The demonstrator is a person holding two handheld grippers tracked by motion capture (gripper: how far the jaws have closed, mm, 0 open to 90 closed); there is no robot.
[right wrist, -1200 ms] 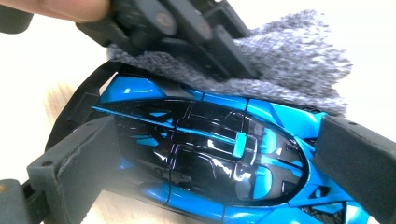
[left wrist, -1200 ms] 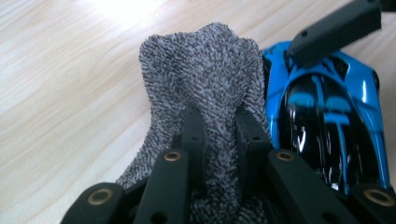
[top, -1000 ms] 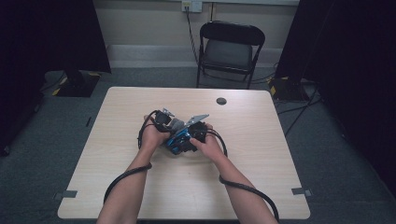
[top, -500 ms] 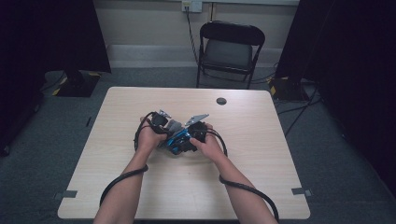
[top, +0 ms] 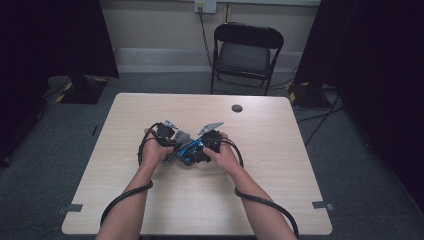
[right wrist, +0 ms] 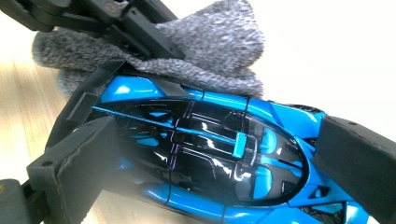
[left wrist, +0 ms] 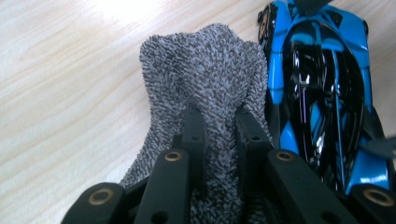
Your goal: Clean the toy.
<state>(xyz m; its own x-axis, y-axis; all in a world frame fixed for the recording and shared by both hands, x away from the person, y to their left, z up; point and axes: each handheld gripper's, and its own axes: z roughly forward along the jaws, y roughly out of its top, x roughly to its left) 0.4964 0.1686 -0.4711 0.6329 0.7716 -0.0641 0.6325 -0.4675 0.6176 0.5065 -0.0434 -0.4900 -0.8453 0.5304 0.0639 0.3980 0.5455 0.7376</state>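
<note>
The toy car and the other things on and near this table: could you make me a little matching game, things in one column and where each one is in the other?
Things:
1. toy car
2. grey cloth
3. small dark disc
4. folding chair

Places:
A. pinched between the jaws of the left gripper
B. on the floor beyond the far edge of the table
C. lying alone on the table near its far edge
D. between the two pads of the right gripper, which press on its two ends

Pairs: 1-D, 2-A, 3-C, 4-B
</note>
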